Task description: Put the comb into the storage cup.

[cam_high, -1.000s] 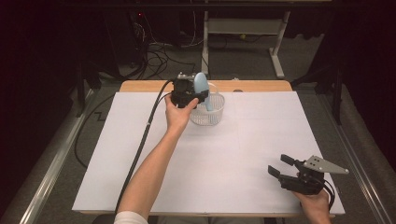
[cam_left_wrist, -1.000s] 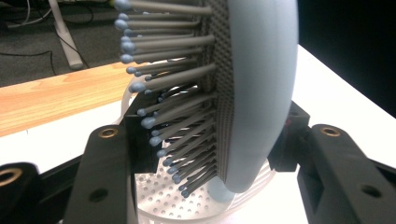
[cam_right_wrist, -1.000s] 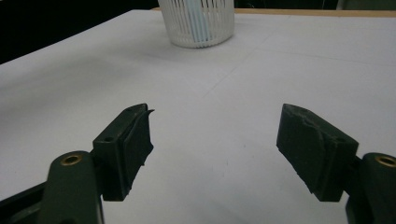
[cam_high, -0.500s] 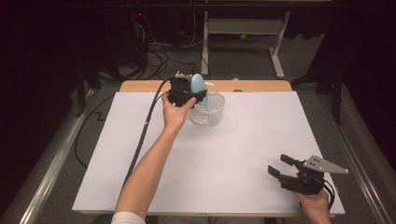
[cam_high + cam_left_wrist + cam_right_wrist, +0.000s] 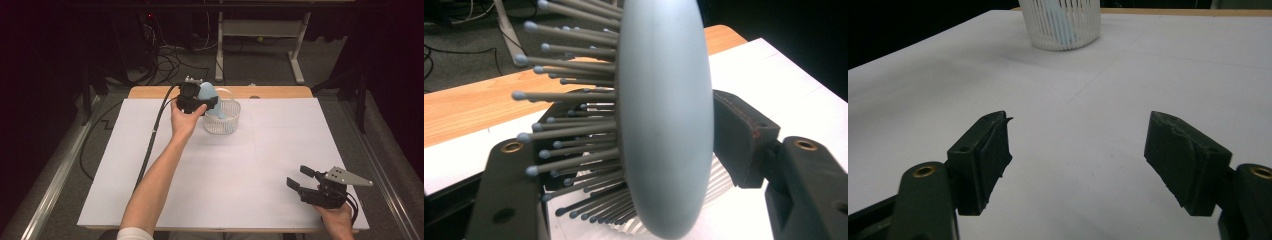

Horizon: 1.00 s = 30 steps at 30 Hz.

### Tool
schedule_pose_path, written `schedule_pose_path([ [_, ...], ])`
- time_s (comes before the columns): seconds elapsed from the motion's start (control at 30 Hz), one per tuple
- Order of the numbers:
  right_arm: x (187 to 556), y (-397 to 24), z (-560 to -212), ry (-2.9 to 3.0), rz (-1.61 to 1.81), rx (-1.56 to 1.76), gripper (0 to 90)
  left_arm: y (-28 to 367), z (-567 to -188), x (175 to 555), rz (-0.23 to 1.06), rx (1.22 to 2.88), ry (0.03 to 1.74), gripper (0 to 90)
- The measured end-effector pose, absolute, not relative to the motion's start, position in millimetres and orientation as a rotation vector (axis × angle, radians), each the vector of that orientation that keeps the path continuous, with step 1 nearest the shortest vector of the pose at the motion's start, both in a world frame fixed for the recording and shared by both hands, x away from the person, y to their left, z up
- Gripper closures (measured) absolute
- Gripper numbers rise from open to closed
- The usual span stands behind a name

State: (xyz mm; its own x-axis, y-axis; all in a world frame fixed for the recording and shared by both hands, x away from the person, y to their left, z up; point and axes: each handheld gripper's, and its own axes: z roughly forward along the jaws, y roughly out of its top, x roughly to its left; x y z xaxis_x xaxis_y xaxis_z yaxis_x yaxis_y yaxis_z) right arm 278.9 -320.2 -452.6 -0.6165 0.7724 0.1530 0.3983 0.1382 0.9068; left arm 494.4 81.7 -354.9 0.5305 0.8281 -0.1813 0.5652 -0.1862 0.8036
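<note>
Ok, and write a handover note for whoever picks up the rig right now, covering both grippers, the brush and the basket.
Left gripper: held over the white basket at the far side of the table, jaws just been opening. The blue hairbrush is between them; I cannot tell whether the pads press on it.
Right gripper: open, empty, near the table's near right corner.
Done: the brush's handle is down inside the basket.
Left: probably finish letting go, check that the brush stands, then pull the left gripper clear.
</note>
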Motion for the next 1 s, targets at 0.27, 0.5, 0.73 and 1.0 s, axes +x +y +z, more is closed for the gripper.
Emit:
schedule_pose_path([
  [0.27,278.6,-319.9,-452.5,2.071,1.472,1.128,26.7,86.4,-357.7,494.4,0.367,1.881,1.165,33.3],
  [0.5,279.1,-319.7,-452.9,2.073,1.471,1.127,26.6,93.0,-361.9,494.4,0.358,1.877,1.182,31.6],
  [0.73,278.7,-319.0,-452.9,2.075,1.469,1.13,26.7,96.1,-363.4,494.4,0.35,1.882,1.193,30.4],
  [1.0,278.8,-319.3,-452.8,2.074,1.472,1.128,26.7,97.8,-363.0,493.5,0.37,1.884,1.203,28.2],
])
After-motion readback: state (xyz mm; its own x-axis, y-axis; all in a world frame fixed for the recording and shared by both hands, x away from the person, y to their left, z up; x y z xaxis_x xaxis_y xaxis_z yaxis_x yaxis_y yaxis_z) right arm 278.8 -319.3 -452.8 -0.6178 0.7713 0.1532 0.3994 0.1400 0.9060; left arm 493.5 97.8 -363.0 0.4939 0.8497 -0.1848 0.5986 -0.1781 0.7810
